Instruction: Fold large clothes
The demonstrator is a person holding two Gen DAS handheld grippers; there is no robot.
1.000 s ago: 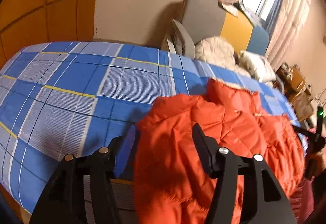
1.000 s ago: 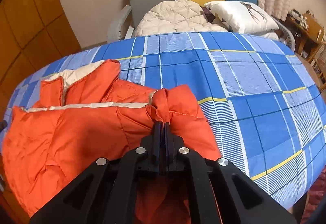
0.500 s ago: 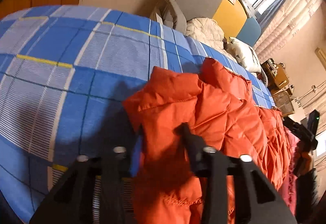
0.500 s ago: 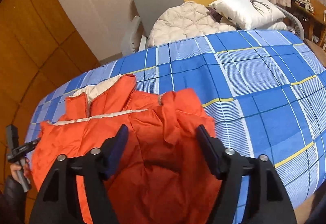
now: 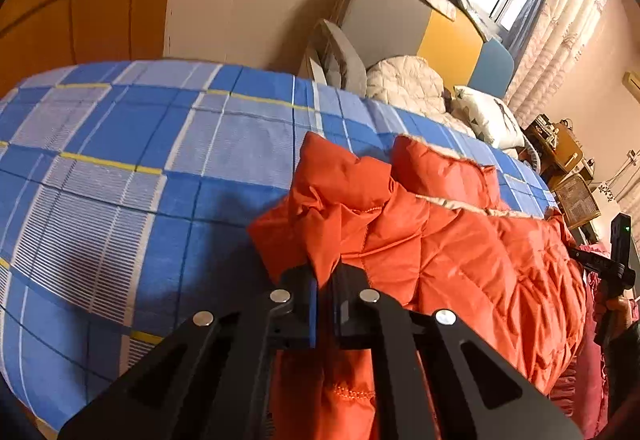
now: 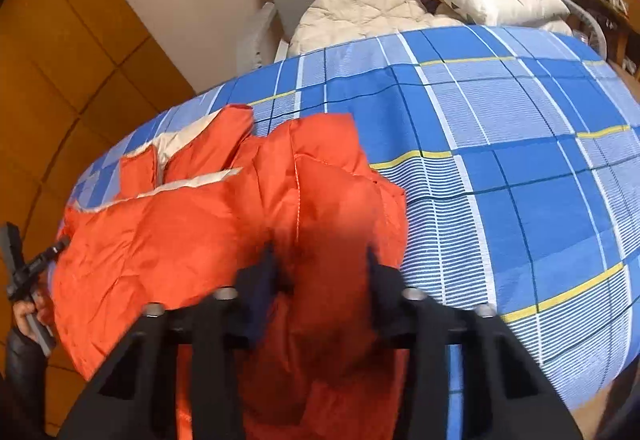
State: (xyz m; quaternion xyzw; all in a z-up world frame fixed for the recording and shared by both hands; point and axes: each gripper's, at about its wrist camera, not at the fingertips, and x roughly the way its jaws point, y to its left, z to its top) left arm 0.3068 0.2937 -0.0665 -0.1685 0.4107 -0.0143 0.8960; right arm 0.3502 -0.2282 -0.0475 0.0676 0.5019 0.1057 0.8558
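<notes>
Puffy orange quilted jacket (image 5: 440, 248) lies unfolded on the blue plaid bed (image 5: 120, 167). My left gripper (image 5: 324, 280) pinches its edge; right gripper (image 6: 320, 264) jaws, just closing, straddle padding, grip unclear. Folding barely begun.

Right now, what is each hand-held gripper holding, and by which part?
Left hand-held gripper pinches the orange jacket at a bunched corner fold. Right hand-held gripper, closing, straddles its other edge; grip unclear.

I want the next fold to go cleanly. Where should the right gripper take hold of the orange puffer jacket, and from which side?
Probably the bulging sleeve end nearest the right gripper, on the orange puffer jacket. Come from the near edge of the bed, pointing down and forward. That lobe stands proud between the closing fingers, so its edge pinches easily. The left gripper is already shut on the opposite corner.
</notes>
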